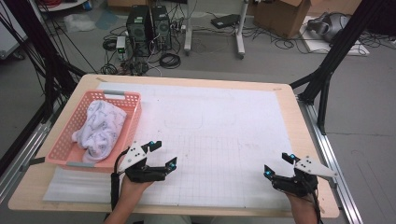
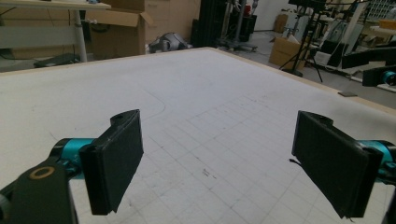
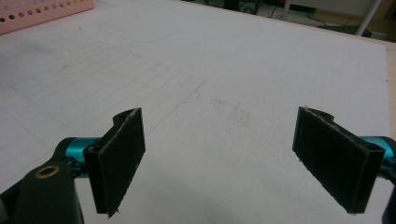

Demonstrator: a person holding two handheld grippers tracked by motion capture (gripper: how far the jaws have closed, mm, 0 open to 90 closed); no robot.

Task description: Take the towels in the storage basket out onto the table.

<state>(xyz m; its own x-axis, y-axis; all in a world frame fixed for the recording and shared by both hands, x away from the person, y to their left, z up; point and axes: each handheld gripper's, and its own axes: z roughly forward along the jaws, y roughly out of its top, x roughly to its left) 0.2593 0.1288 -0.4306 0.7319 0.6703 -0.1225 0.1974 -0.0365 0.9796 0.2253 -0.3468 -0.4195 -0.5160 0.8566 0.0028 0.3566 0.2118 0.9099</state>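
**Both tongs idle, cloth in basket**

Your left tongs (image 1: 163, 154) and right tongs (image 1: 278, 164): jaws apart, empty, low over the counter (image 1: 224, 135). White patterned cloth (image 1: 100, 128): bunched in the pink basket (image 1: 133, 100), just beyond your left tongs. Likely step: approach. Next: reach left into the basket and pinch a fold.

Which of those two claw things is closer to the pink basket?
The left gripper, beside the pink basket holding a white cloth; the right gripper sits across the table.
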